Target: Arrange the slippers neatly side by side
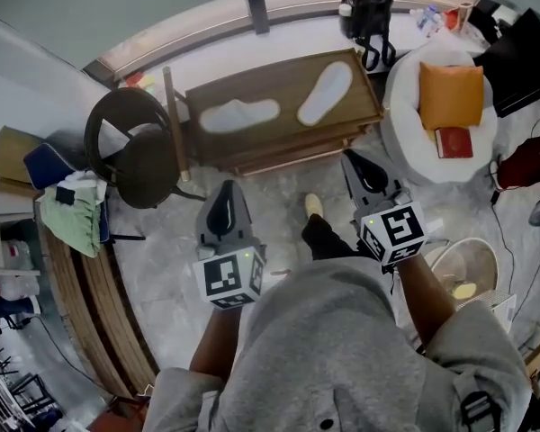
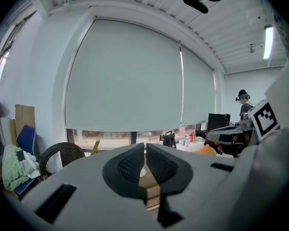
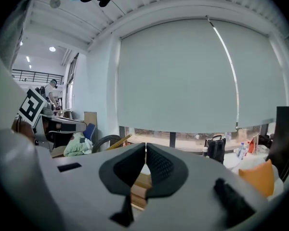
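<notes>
Open floor (image 1: 272,207) reaches the wooden table (image 1: 283,88), hemmed by a wicker chair (image 1: 144,165) left and apparently a white armchair (image 1: 405,106) right.

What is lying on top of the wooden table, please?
On the wooden table lie two white slippers, apart and angled differently: the left slipper and the right slipper. The tabletop covers whatever is underneath it.

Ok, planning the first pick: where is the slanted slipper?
Head view: the slanted slipper lies on the right half of the wooden table, apart from the other slipper.

Smooth wooden table (image 1: 288,93), matt white slippers (image 1: 238,115) (soft cloth, seemingly).
</notes>
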Tool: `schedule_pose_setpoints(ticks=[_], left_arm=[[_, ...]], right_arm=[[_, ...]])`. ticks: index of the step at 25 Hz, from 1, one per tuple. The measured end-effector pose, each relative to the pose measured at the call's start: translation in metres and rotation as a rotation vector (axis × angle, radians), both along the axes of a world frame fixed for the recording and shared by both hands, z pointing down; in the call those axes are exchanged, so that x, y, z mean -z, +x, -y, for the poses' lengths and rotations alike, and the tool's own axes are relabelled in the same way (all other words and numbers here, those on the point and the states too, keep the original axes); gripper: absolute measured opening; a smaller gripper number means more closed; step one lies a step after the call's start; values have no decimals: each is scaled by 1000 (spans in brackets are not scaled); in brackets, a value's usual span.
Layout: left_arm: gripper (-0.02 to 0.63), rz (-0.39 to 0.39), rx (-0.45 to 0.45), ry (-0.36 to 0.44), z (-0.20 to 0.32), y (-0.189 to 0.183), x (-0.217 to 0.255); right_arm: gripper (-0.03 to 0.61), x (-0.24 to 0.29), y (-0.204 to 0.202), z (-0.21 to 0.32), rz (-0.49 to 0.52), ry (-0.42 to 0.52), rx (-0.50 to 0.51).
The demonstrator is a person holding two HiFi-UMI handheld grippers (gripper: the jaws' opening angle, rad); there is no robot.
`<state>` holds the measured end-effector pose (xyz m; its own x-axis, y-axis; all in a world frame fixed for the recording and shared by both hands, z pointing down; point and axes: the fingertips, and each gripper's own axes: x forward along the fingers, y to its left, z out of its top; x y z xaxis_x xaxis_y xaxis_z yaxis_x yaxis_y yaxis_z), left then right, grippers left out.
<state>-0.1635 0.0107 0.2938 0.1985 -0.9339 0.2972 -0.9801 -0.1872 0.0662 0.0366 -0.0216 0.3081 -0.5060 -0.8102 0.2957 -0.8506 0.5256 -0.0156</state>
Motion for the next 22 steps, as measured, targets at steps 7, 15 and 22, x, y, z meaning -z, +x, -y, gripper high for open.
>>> schedule_pose_setpoints(ticks=[7, 15, 22], left_arm=[[25, 9, 30, -38, 64, 22, -10], [25, 20, 66, -70, 125, 42, -18], [25, 44, 92, -105, 161, 38, -32]], right_arm=[[25, -9, 20, 74, 15, -22, 21], [26, -42, 48, 150, 8, -108, 14], [28, -86, 59, 203, -54, -145, -18]])
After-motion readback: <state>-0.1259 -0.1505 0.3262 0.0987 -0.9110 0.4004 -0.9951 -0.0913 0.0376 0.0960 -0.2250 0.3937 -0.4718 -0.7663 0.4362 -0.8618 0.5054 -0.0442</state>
